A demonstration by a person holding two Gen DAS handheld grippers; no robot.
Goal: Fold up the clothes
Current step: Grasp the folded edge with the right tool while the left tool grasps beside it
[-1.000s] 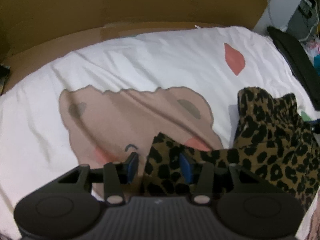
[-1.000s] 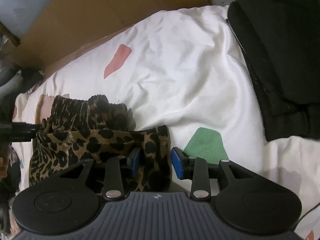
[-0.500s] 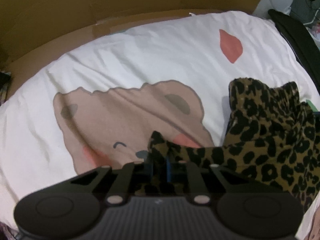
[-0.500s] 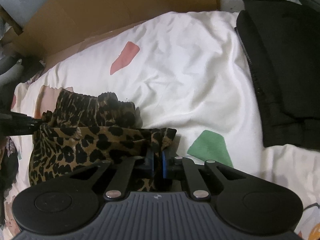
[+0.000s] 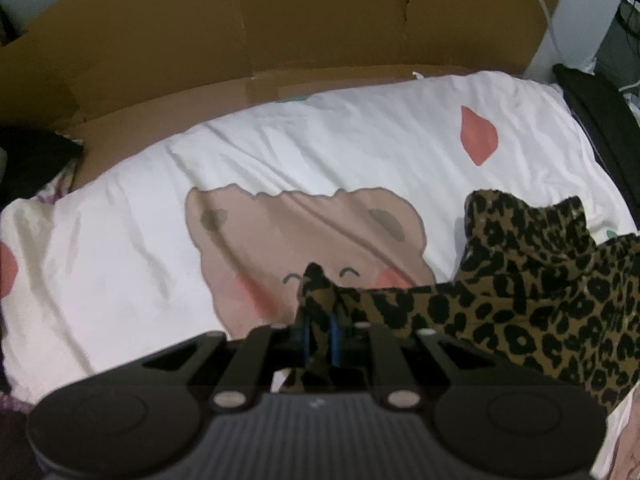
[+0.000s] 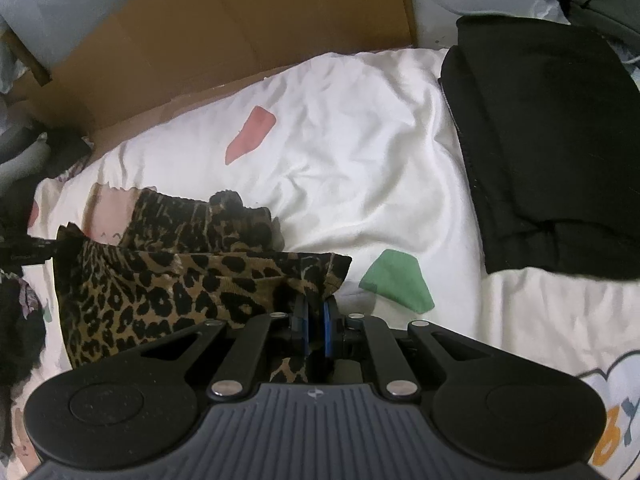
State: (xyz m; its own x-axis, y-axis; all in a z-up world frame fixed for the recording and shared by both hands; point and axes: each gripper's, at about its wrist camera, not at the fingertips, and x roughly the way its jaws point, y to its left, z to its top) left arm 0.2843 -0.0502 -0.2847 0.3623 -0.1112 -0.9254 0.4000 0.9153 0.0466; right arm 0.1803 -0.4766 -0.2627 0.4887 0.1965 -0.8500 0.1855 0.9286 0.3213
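Both tools grip one leopard-print garment (image 5: 520, 312): left tool (image 5: 319, 334) pinches a corner low in its frame's centre, right tool (image 6: 315, 330) clamps the opposite corner. Between them the cloth stretches over a white bedsheet (image 6: 352, 160); folded black clothing (image 6: 552, 152) lies upper right.

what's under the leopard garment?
The white bedsheet with its bear print lies under the leopard garment. Its near edge is held up by both claws; the sheet beneath its bunched far part is covered, so anything there cannot be seen.
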